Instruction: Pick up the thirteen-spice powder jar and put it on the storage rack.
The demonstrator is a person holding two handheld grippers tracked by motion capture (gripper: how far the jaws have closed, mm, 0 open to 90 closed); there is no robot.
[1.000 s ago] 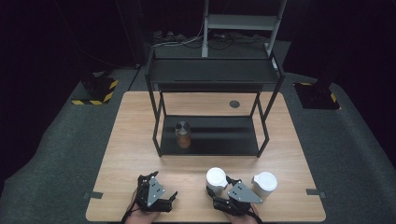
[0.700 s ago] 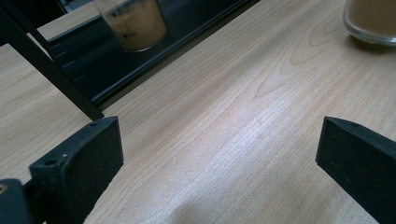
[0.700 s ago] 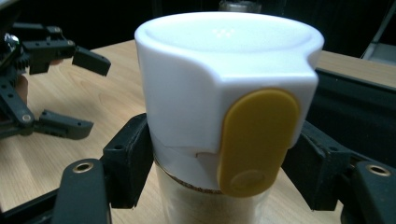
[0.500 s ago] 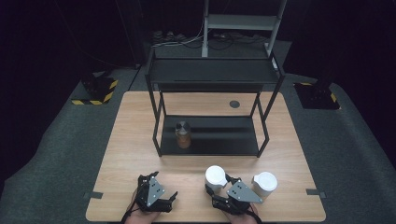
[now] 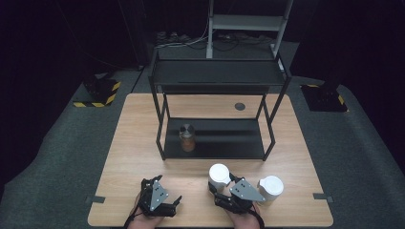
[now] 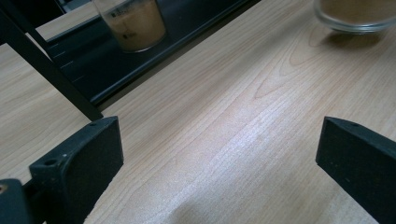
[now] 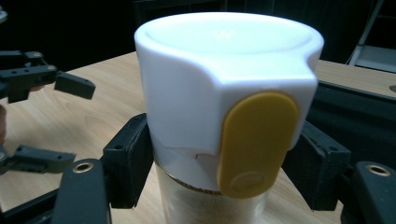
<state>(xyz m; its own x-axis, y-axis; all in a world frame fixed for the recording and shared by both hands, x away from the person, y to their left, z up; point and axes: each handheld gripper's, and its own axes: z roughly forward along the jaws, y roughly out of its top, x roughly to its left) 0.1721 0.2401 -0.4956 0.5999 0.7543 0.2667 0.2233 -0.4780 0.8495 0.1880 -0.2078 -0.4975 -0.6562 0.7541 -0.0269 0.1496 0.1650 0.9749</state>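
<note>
A glass jar with a white lid [image 5: 219,174] stands on the wooden table near its front edge. My right gripper [image 5: 221,187] is shut on it. In the right gripper view the lid [image 7: 224,70] carries a yellow tab, and the black jaws press the jar's neck from both sides. My left gripper [image 5: 167,188] rests open on the table to the left, with only bare wood between its jaws [image 6: 219,144]. It also shows at the left of the right gripper view [image 7: 60,121]. A second white-lidded jar [image 5: 271,187] stands just right of my right gripper.
A black two-level rack [image 5: 215,78] stands mid-table. On its lower shelf is a metal-lidded jar of brown contents [image 5: 187,137], also in the left gripper view [image 6: 135,23]. A round grommet [image 5: 239,106] sits behind the rack. Bare wood lies between the rack and the grippers.
</note>
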